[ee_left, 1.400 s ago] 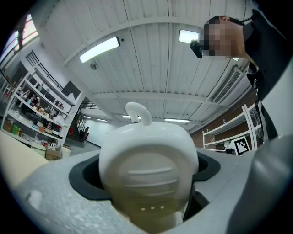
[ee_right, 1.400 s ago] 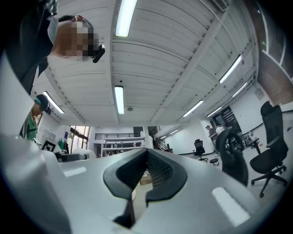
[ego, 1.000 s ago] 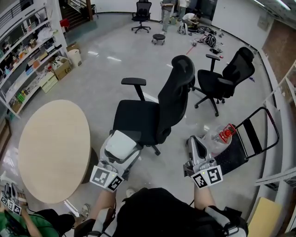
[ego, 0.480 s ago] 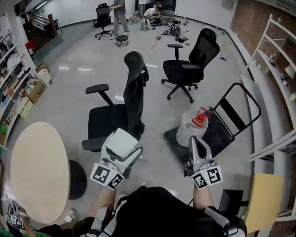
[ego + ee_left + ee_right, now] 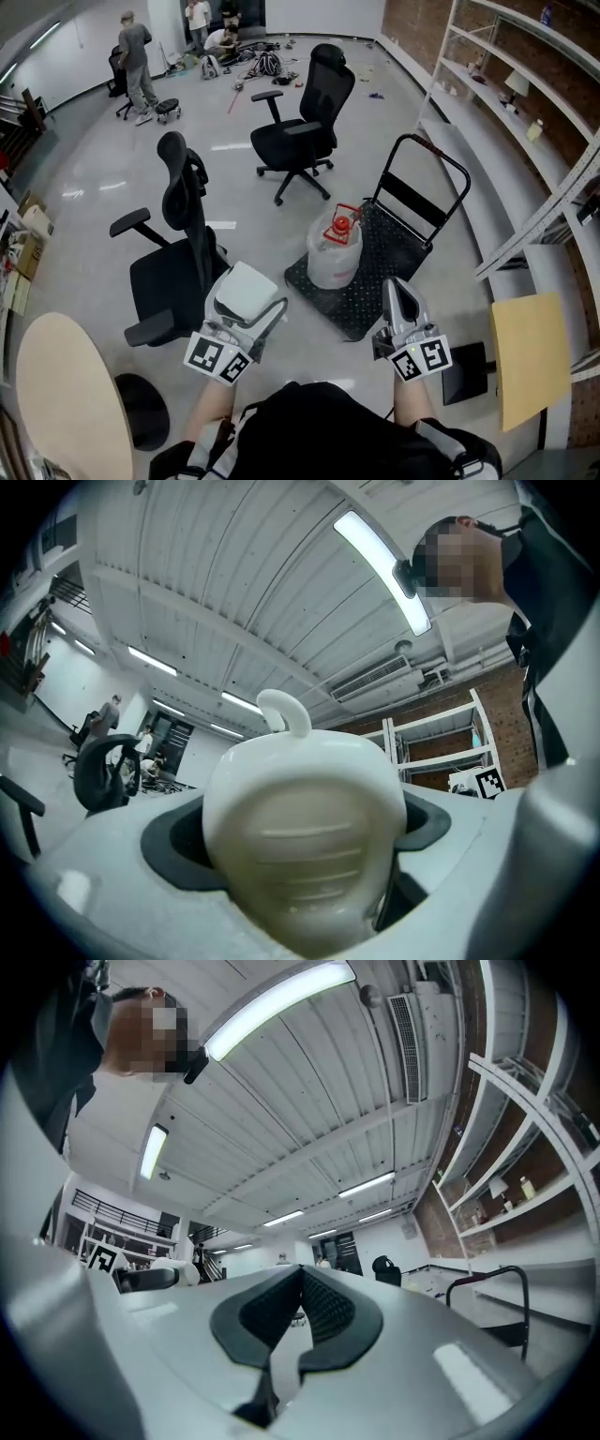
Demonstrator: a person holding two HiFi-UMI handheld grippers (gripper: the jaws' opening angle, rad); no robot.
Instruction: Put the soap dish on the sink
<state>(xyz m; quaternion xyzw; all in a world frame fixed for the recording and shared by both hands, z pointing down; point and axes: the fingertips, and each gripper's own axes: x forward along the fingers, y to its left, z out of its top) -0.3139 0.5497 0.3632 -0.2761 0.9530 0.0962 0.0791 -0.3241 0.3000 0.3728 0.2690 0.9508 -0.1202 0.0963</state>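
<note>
Everything in the head view has swung round since a second ago: the round surface [image 5: 56, 403] has slid off to the lower left, and a black cart [image 5: 412, 202] carrying a red-capped jug [image 5: 335, 248] now sits ahead, with shelving [image 5: 525, 122] along the right. Both grippers sit as they did, low in front of the person.

In the left gripper [image 5: 248, 307], the fingers [image 5: 169, 846] are clamped across the body of the soap dish [image 5: 305, 832], which is carried above the floor near an office chair [image 5: 178, 253]. The right gripper [image 5: 397, 292] holds nothing; its fingers [image 5: 328, 1312] are pressed together. No sink shows in any view, so this is judged to be the carrying stage.

The dish is white and glossy, with shallow ribs on its face and a small stem-like knob on top. It looks rigid and light, probably smooth enough to slip and, if ceramic, liable to chip when knocked. The broad sides give the surest hold; the knob seems too thin and curved to grip.
</note>
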